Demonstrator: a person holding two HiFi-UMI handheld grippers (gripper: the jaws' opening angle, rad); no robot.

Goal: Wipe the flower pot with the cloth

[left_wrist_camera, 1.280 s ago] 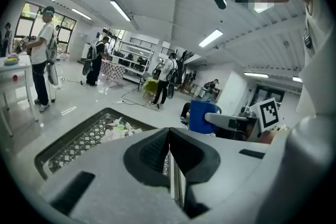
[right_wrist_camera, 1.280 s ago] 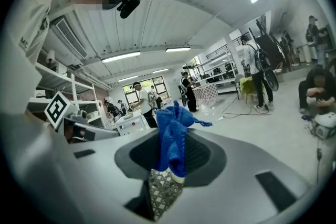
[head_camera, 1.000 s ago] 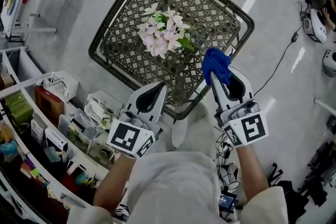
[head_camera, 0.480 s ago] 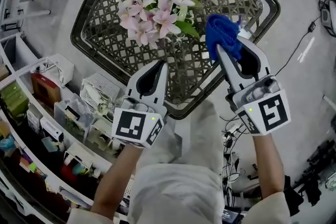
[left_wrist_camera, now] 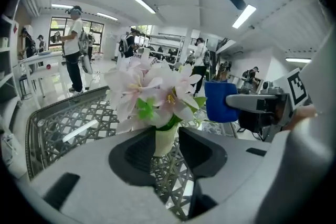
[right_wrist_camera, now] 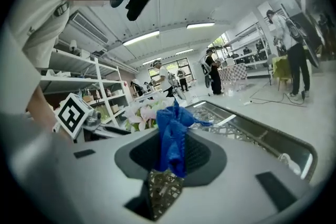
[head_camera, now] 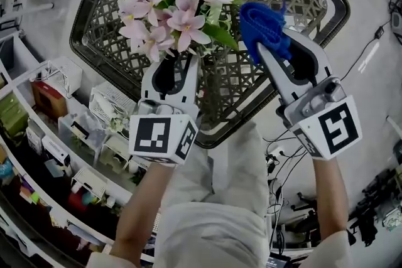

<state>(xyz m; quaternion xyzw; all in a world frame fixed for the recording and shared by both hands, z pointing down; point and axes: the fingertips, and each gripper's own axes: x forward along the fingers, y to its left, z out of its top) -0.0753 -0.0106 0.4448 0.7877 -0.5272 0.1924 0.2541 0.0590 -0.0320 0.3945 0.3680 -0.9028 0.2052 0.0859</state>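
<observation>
Both grippers have dropped toward the table [head_camera: 264, 103] since the earlier frames, and the flowers [head_camera: 173, 16] now sit right over the left gripper [head_camera: 172, 66] tips. The left jaws have just been opening and stand wide apart. The flower pot [left_wrist_camera: 164, 140] is between their tips, and I can't see the pads pressing it. The pot shows only in the left gripper view, pale and upright on the lattice; in the head view the blooms hide it. The right gripper [head_camera: 262, 50] is clamped on the blue cloth [right_wrist_camera: 170, 136], bunched and sticking out past its tips, level with and just right of the left gripper's tips. The right gripper view shows the flowers left of the cloth, not touching it.
</observation>
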